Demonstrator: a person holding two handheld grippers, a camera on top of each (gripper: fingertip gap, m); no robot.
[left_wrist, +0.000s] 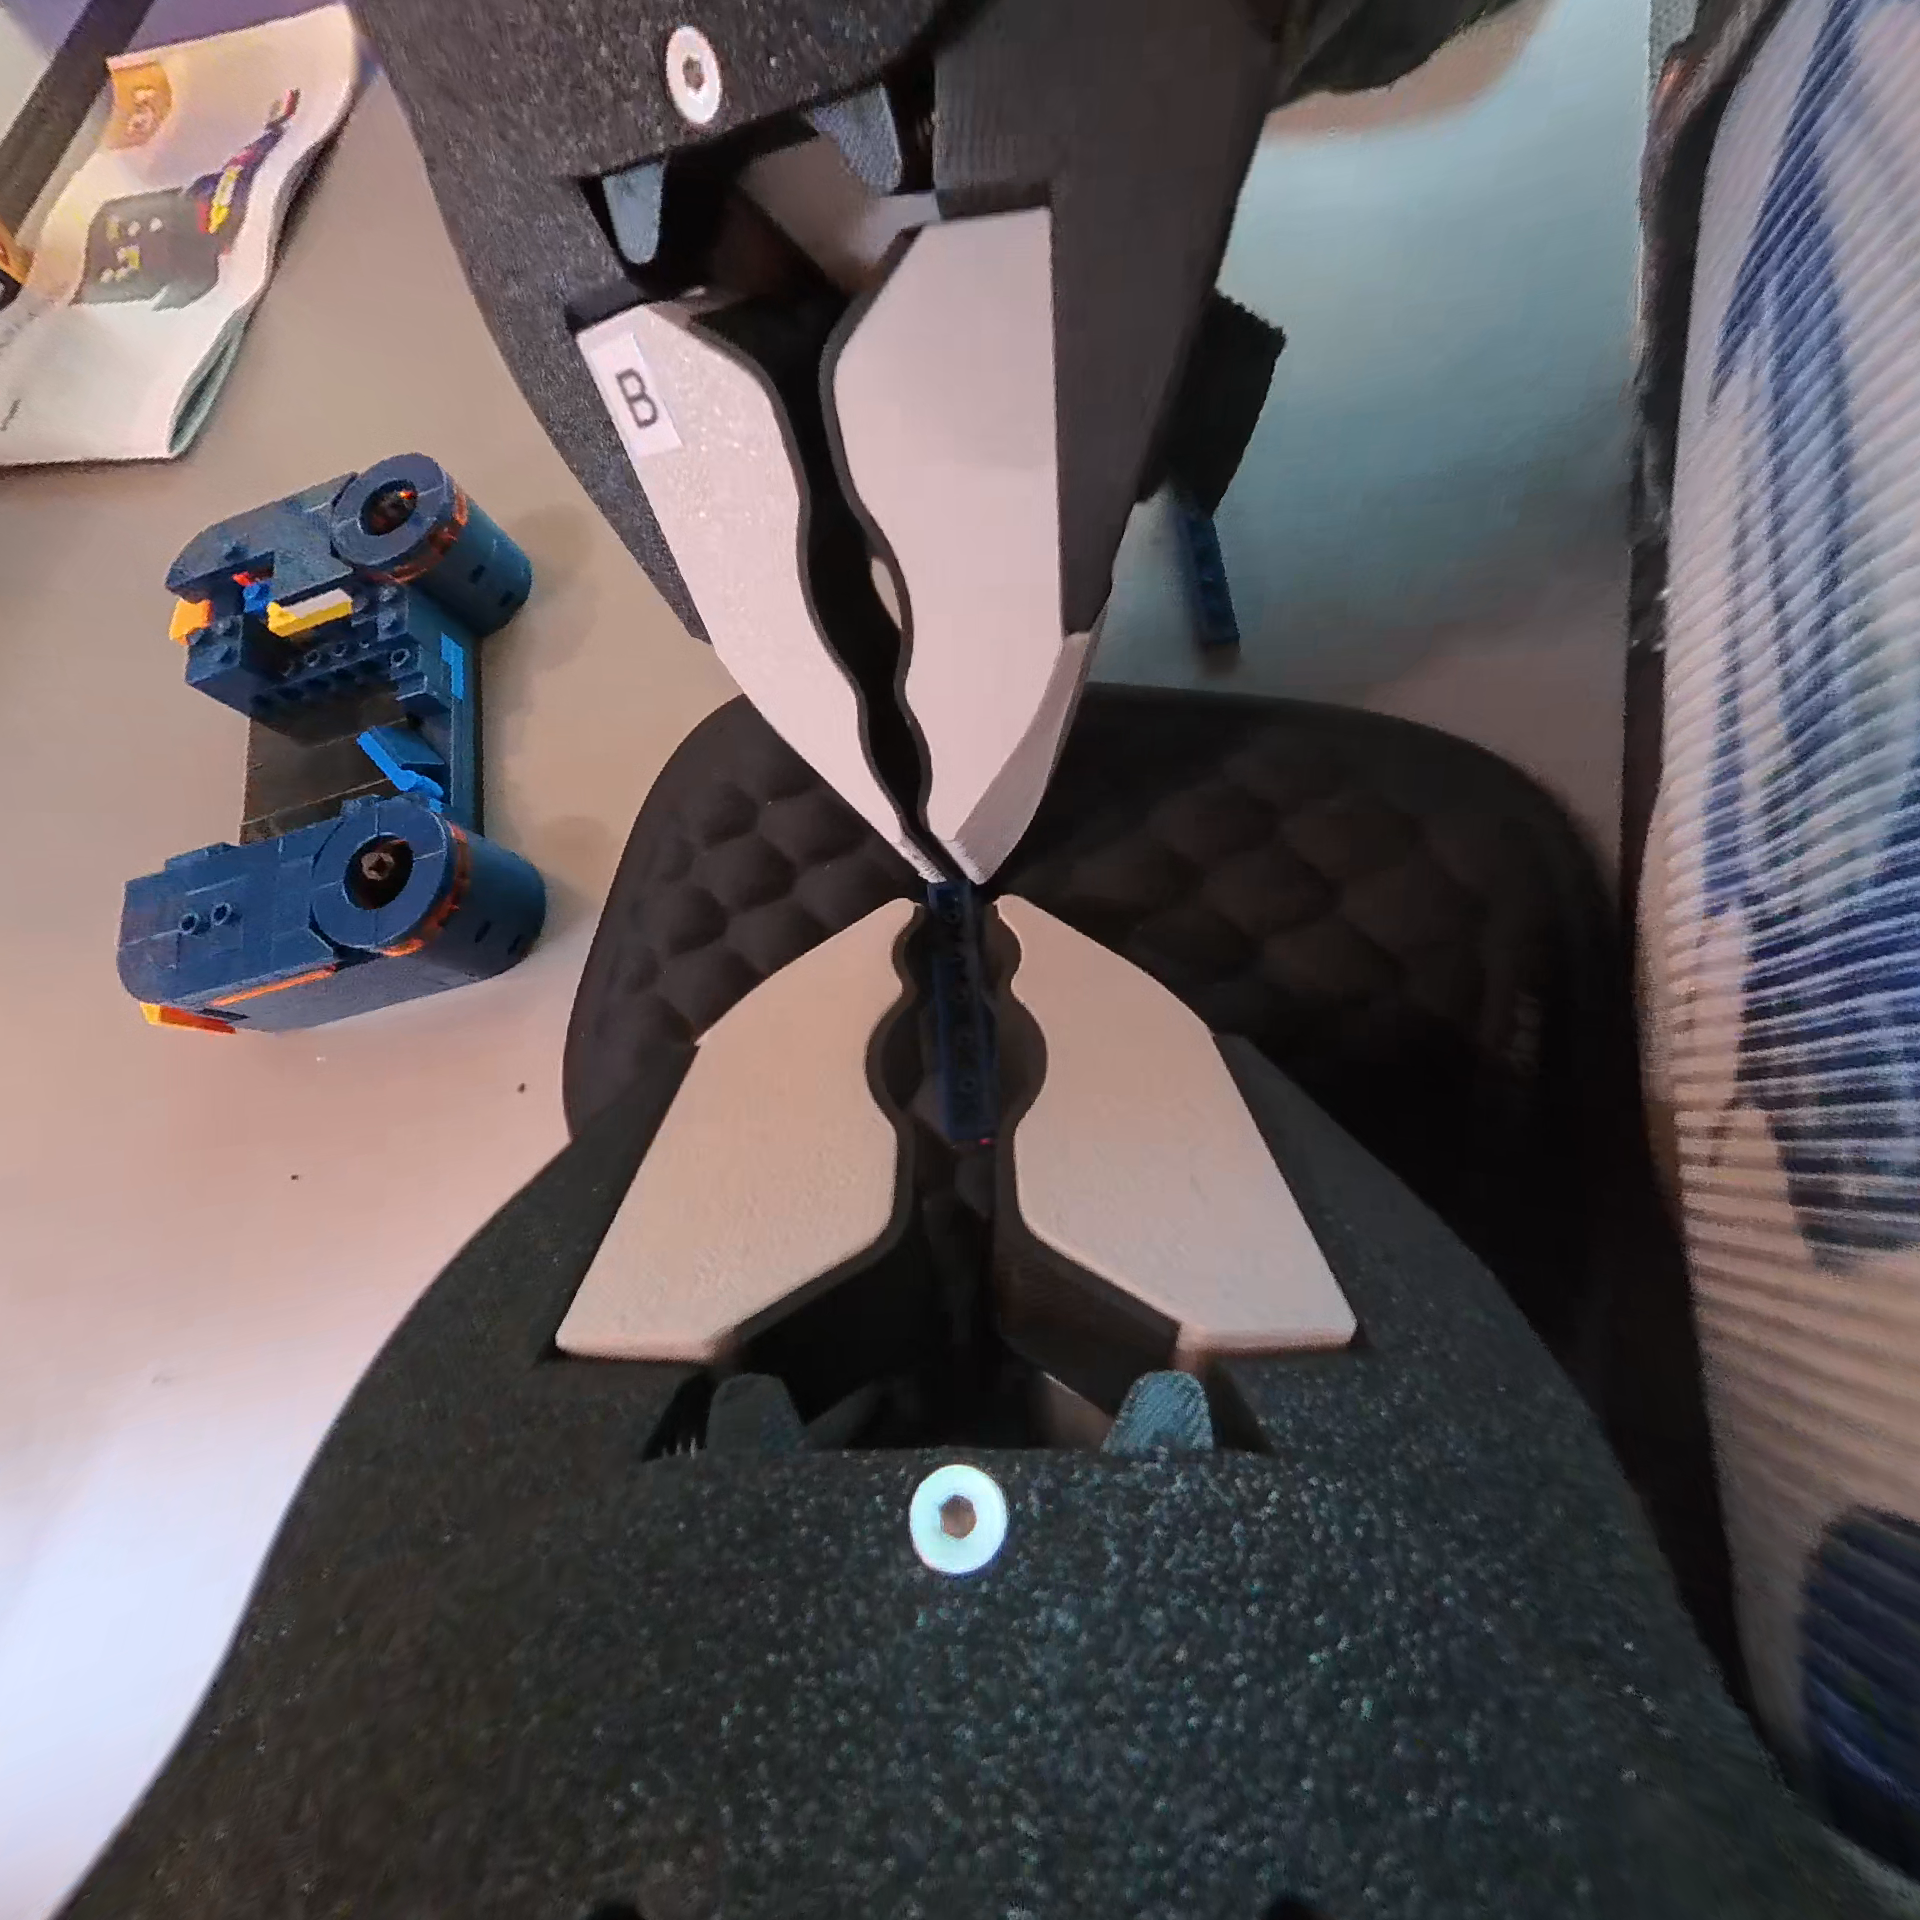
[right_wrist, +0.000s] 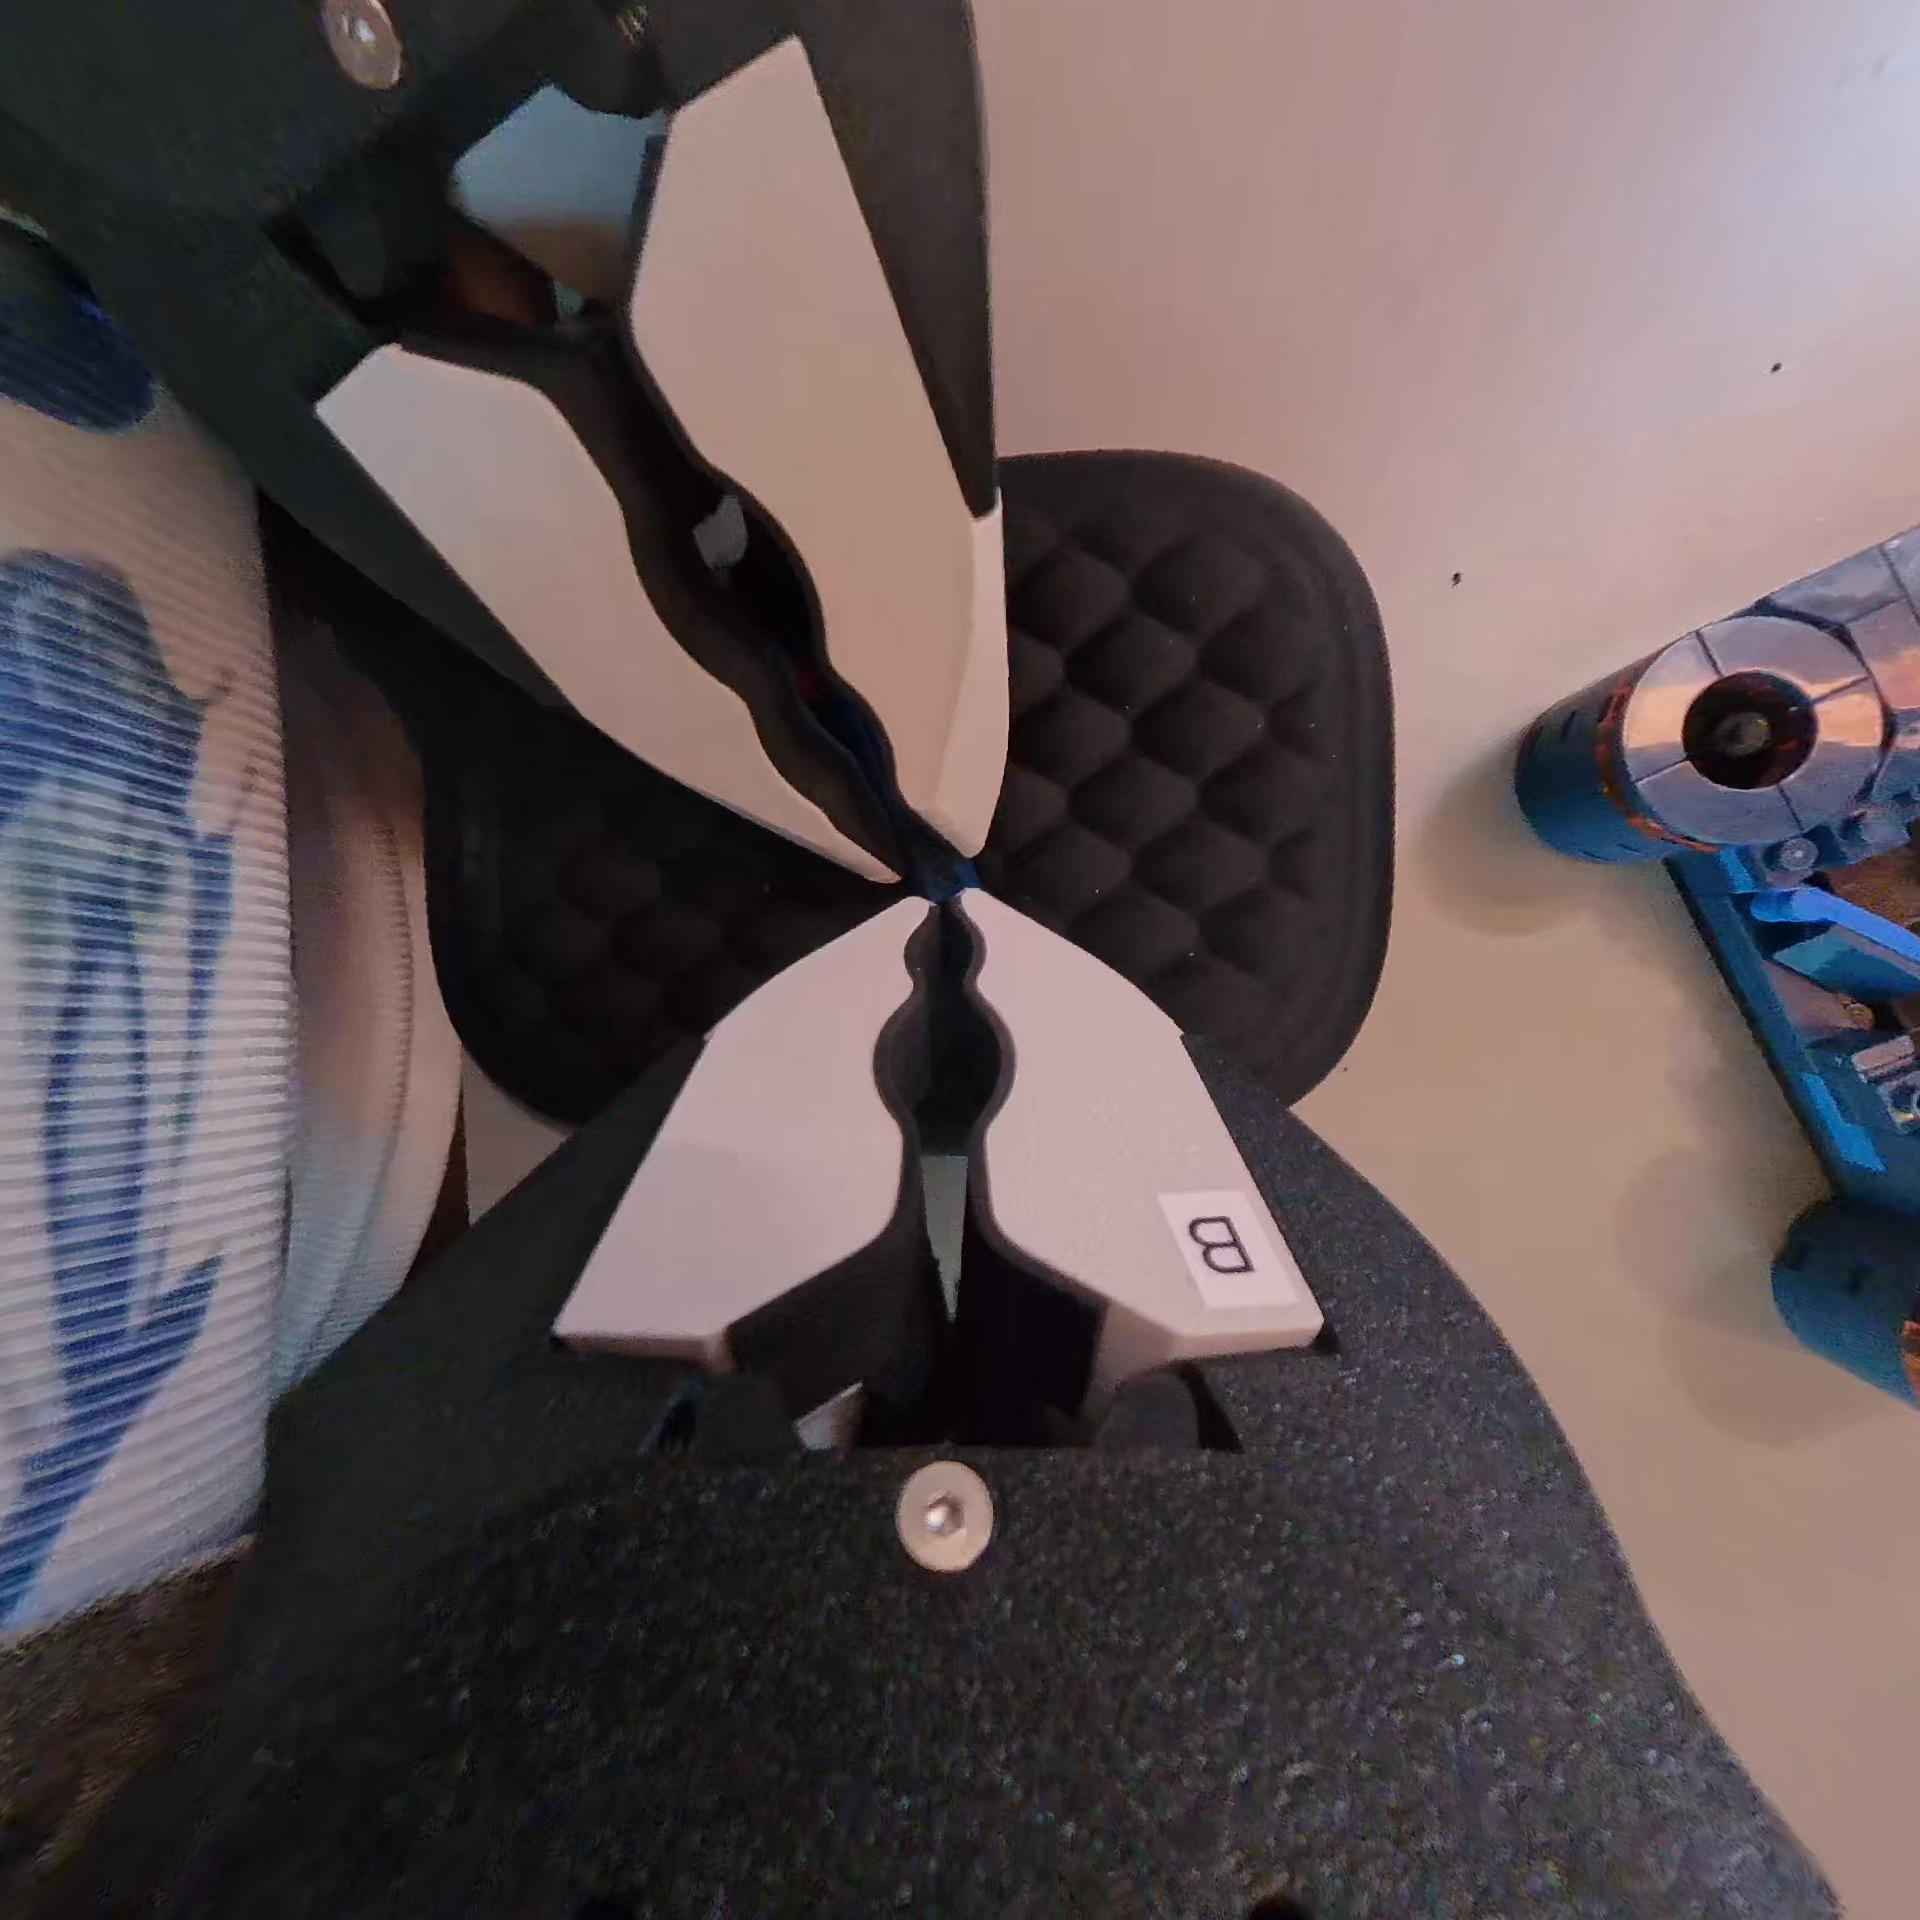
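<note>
My left gripper is shut on a dark blue holed brick beam, which lies lengthwise between its white fingers. My right gripper comes in from the far side, shut, with its tips meeting the beam's far end. In the right wrist view my right gripper is shut, and the beam's blue end sits just past its tips, with the left gripper opposite. I cannot tell whether the right tips pinch the beam. Both grippers hover over a black dimpled foam pad, which also shows in the right wrist view.
A blue brick-built model with two round drums lies on the beige table left of the pad and shows in the right wrist view. A second dark blue beam lies behind the pad. A picture booklet lies far left. A striped sleeve is close.
</note>
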